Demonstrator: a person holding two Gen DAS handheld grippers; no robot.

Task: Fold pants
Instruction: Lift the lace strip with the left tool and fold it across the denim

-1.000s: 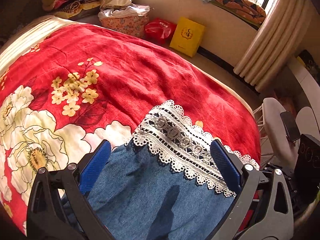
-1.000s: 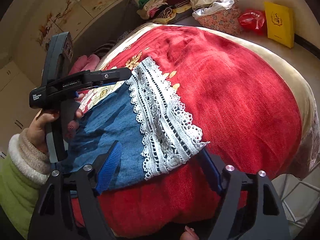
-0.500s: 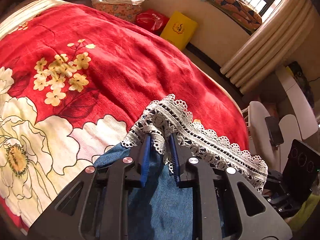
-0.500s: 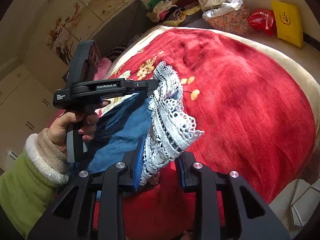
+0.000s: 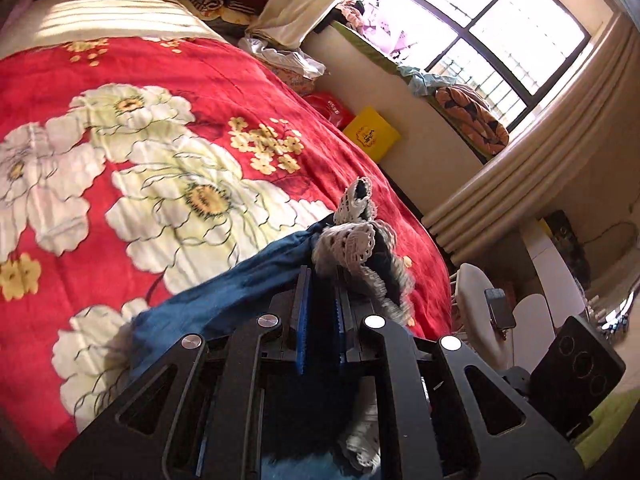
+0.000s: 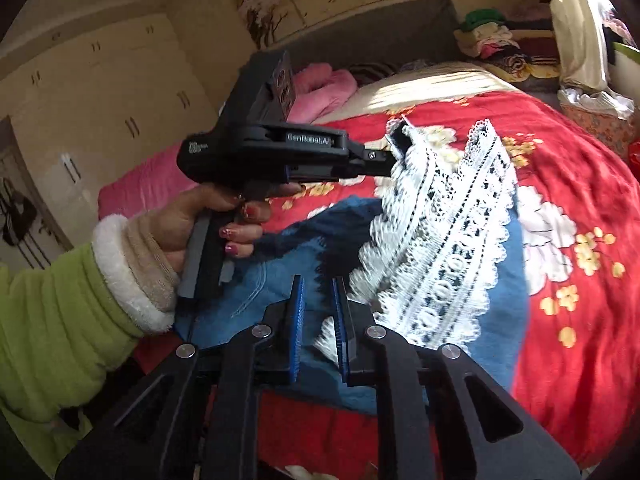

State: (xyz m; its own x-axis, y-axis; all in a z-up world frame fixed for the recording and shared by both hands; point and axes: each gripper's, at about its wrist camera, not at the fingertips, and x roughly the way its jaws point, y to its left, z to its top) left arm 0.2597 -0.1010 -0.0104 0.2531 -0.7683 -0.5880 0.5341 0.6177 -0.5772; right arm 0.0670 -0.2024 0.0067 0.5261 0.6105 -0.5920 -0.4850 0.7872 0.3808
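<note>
Left wrist view
Left hand-held gripper [image 5: 320, 280]: blue pads drawn close together, clamped on the lace hem of the pants [image 5: 224, 292].
Lace hem [image 5: 352, 240]: bunched above the pad tips, one flap standing up, more lace trailing down the right side of the fingers.
Denim: a twisted blue band runs from the pads down and left onto the red floral blanket [image 5: 120, 128] of the bed.
Surroundings: yellow bag [image 5: 370, 136] and red bag [image 5: 330, 108] on the floor beside the bed, window [image 5: 492, 24] behind.

Right wrist view
Right hand-held gripper [image 6: 318, 312]: pads nearly together, pinching a corner of the lace hem [image 6: 436, 240]; only a small tip of lace shows between them.
Left hand-held gripper [image 6: 394, 156]: held by the left hand [image 6: 212, 220], tips gripping the other top corner of the lace.
Pants [image 6: 288, 264]: hem lifted and hanging stretched between both grippers, denim sagging to the blanket [image 6: 580, 184] below.

Change from earlier
Half a second ago: hem just off the blanket; now raised higher and spread wider.
One second ago: both grippers wide apart over the flat-lying hem.
</note>
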